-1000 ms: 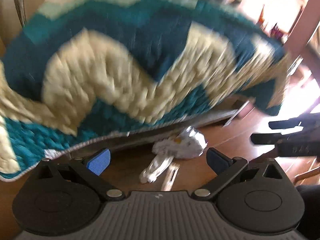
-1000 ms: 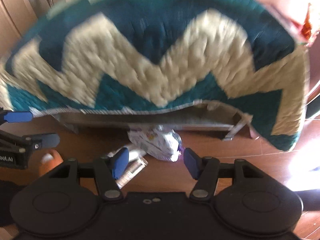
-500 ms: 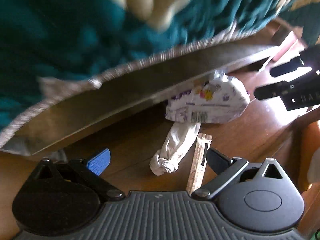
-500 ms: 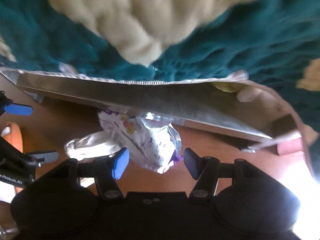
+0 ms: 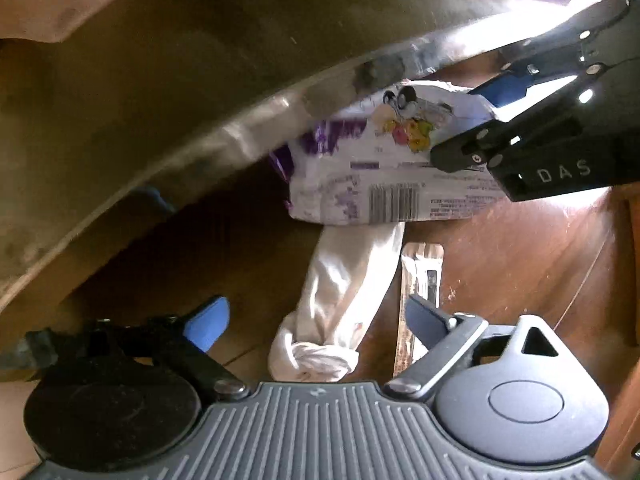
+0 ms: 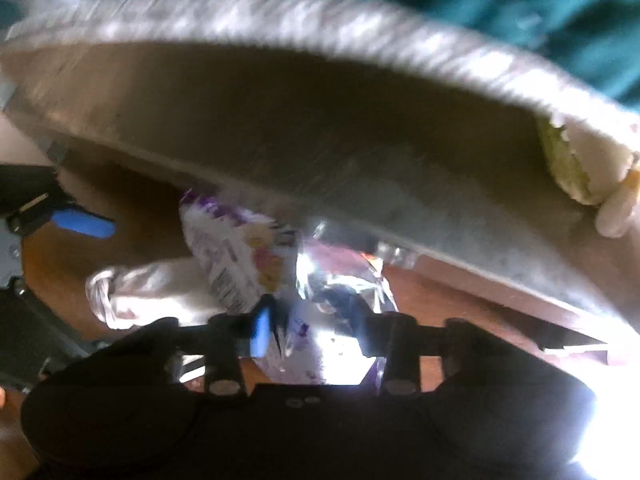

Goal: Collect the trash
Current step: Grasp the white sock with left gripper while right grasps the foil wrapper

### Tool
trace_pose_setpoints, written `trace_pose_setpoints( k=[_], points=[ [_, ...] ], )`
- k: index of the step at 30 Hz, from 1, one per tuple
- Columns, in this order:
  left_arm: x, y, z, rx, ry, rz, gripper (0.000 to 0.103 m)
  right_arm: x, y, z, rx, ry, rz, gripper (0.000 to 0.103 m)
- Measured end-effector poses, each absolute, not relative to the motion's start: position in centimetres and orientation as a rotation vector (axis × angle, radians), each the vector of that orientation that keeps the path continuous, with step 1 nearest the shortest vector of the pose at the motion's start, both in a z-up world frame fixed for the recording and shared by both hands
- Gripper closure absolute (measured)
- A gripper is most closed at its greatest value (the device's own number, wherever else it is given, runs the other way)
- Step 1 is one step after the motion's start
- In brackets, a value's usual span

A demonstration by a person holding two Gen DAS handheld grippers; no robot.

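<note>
Two hand-held tools, blue-tipped

The left tool (image 5: 316,320) has a ribbed grey body, round grey and black hubs, silver pivot screws and blue pads (image 5: 206,322); the right tool (image 6: 308,328) is black, lettered "DAS".

Floor (image 5: 520,264): polished reddish wood, glossy, lightly scratched. Snack wrapper (image 5: 384,160): printed plastic film, crinkled, silvery reflective inside (image 6: 340,280). Knotted bag (image 5: 340,300): thin white plastic, matt, creased. Stick sachet (image 5: 420,276): paper-like, matt. Blanket (image 6: 520,4): teal cloth, fuzzy. Left gripper (image 5: 316,320): ribbed grey plastic, blue rubbery fingers (image 5: 208,322).
</note>
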State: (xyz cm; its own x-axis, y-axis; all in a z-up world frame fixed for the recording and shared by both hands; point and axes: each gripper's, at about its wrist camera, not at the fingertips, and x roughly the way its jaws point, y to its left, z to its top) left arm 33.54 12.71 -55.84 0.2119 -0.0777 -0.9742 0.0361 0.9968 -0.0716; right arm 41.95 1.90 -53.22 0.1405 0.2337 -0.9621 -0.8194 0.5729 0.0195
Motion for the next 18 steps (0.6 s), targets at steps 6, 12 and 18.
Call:
trace_pose_setpoints(
  k=[6,12,18],
  points=[
    [32.9,12.1,-56.6,-0.017,1.371,-0.108,0.041,39.8,1.1,-53.7,-0.646,1.276,0.853,0.1],
    [32.5,11.5,-56.3,-0.038,1.41,-0.125,0.076,37.8,-0.7,-53.2,-0.615,1.37,0.828,0.103],
    [31.7,10.5,-54.7,-0.044,1.446,-0.153,0.082,36.5,-2.7,-50.3,-0.59,1.467,0.766,0.103]
  ],
)
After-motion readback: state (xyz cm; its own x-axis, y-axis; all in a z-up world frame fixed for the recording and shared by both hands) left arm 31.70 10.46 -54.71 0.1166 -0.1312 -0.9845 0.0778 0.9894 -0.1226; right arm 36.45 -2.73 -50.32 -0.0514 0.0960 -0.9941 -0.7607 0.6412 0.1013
